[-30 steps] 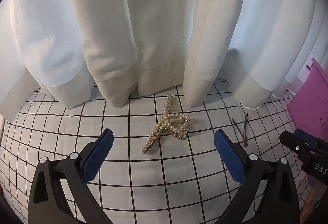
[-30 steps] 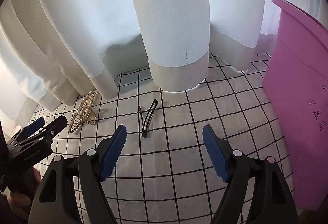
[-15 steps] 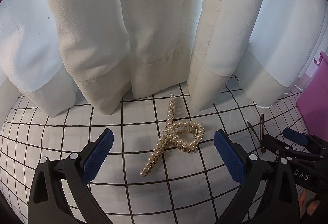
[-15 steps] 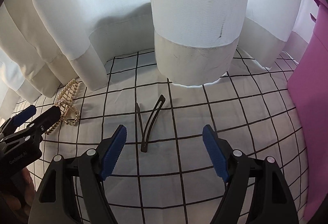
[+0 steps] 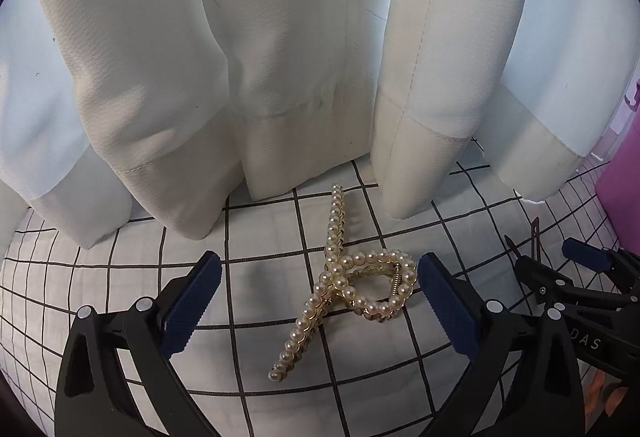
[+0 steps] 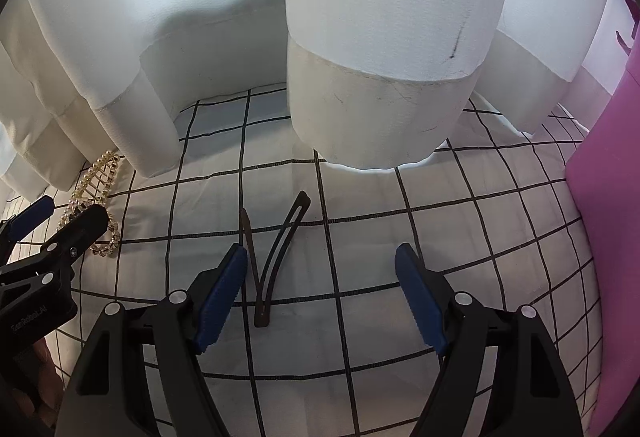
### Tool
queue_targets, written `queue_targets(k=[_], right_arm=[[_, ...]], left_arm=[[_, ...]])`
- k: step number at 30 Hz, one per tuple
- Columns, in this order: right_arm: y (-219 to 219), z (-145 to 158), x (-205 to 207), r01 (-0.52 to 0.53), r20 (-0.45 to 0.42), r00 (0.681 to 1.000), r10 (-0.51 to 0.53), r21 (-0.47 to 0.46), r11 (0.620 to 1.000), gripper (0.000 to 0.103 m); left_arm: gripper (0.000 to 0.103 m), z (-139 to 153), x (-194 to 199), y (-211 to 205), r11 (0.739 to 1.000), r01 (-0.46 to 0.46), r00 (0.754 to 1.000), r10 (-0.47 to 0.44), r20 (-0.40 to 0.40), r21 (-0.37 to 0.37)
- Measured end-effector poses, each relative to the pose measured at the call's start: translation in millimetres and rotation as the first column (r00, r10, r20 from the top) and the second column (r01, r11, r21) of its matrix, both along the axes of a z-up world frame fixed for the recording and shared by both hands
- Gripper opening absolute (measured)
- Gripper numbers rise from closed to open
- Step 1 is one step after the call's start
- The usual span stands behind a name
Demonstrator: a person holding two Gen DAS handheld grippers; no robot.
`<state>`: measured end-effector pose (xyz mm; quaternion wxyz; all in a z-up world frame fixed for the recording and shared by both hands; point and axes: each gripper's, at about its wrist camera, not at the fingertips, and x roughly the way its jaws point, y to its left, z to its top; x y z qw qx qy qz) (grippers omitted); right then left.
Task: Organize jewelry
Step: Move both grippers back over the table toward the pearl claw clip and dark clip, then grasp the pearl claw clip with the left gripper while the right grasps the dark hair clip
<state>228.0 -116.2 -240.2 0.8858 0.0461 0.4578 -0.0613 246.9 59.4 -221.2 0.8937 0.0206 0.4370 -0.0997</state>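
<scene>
A gold hair claw clip set with pearls (image 5: 352,281) lies on the white grid-patterned cloth (image 5: 260,297). My left gripper (image 5: 318,303) is open, its blue pads on either side of the clip and not touching it. A dark brown snap hair clip (image 6: 276,261), sprung open in a V, lies on the cloth in the right wrist view. My right gripper (image 6: 322,299) is open, and the snap clip lies just inside its left pad. The pearl clip also shows at the far left of the right wrist view (image 6: 102,197), partly hidden by the left gripper.
White curtains (image 5: 300,57) hang down onto the cloth just behind both clips. A pink box (image 6: 608,217) stands at the right edge. The two grippers are close side by side; the right one shows in the left wrist view (image 5: 576,273).
Both grippers have moved forward and down. The pearl clip now sits between the left pads, and the snap clip has come up to the right gripper's left pad. Both stay open.
</scene>
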Motion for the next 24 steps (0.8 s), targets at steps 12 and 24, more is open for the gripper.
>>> queue_targets(k=[12, 24], right_arm=[[11.6, -11.9, -1.3, -0.005, 0.046, 0.999, 0.005, -0.010, 1.000, 0.073], [28.2, -7.6, -20.8, -0.072, 0.079, 0.994, 0.074, -0.028, 0.997, 0.021]], left_arm=[[0.098, -15.1, 22.7, -22.9, 0.999, 0.009, 0.998, -0.006, -0.061, 0.042], [0.083, -12.8, 10.3, -15.9, 0.999, 0.013, 0.997, -0.011, -0.075, 0.037]])
